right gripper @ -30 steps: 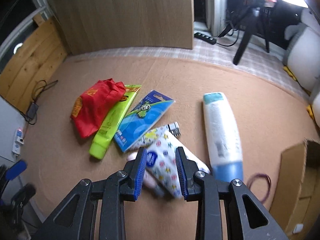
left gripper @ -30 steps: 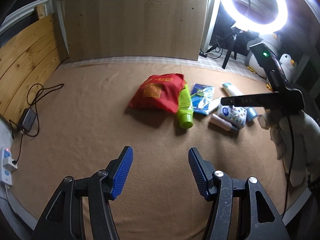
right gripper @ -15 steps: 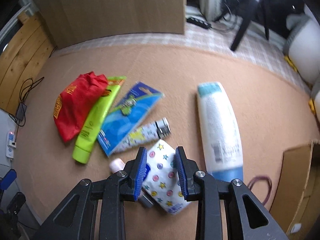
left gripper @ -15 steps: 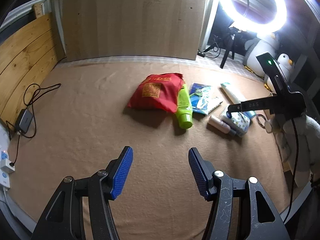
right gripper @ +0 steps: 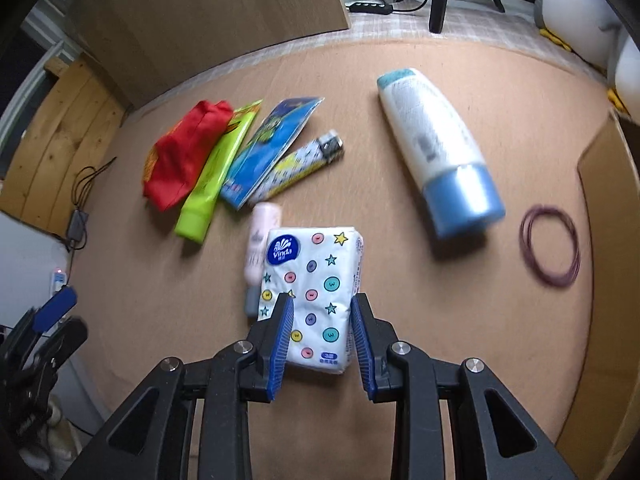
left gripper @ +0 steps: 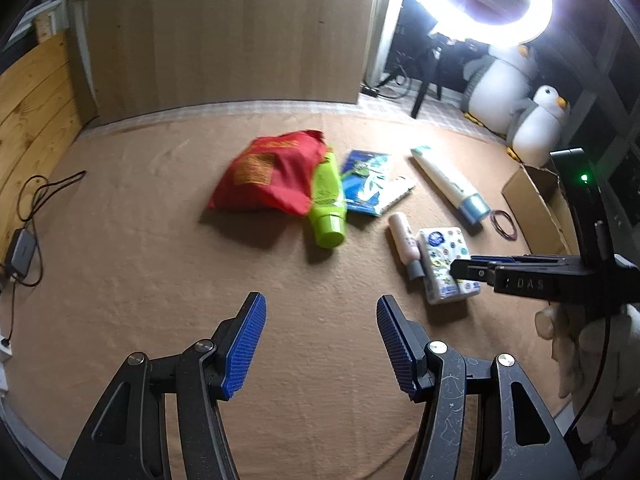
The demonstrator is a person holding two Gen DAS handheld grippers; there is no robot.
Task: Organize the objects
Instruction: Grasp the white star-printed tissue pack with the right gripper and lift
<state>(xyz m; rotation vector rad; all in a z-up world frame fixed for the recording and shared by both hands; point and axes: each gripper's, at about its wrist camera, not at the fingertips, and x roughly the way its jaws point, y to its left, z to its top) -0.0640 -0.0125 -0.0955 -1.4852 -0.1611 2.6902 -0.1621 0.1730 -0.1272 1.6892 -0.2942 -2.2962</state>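
Straddling the white star-printed tissue pack [right gripper: 316,296] on the tan mat [right gripper: 400,280], my right gripper [right gripper: 322,340] hasn't pinched; left gripper [left gripper: 318,344] spread, idle; all items lie unsorted, cardboard box [right gripper: 608,240] unused.

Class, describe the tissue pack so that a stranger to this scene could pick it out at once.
On the tan carpet, look nearest the right tongs, whose blue pads flank it. The tissue pack lies flat beside a small pink bottle. It alone is white with coloured buttons, stars and a blue round logo.
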